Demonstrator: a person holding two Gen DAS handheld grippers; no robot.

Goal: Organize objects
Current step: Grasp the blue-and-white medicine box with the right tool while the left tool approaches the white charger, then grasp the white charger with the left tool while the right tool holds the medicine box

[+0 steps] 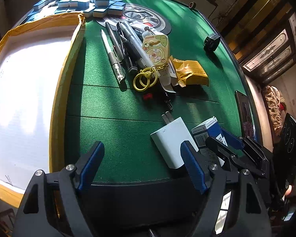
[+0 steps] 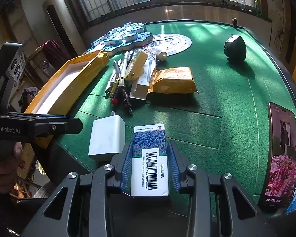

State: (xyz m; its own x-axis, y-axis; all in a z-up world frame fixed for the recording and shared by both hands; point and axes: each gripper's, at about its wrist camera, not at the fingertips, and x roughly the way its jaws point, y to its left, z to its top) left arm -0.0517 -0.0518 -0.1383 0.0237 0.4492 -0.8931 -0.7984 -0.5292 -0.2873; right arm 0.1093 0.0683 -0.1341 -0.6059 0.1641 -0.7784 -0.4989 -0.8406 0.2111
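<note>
Snugly, right gripper (image 2: 150,165) around medicine box (image 2: 149,158)

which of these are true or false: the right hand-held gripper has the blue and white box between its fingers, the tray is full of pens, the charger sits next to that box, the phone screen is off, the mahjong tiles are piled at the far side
1. The right hand-held gripper has the blue and white box between its fingers. True.
2. The tray is full of pens. False: nothing shows inside it; the pens lie on the green table beside it.
3. The white charger sits next to that box. True.
4. The phone screen is off. False: it is lit and shows a picture.
5. The mahjong tiles are piled at the far side. True.
</note>
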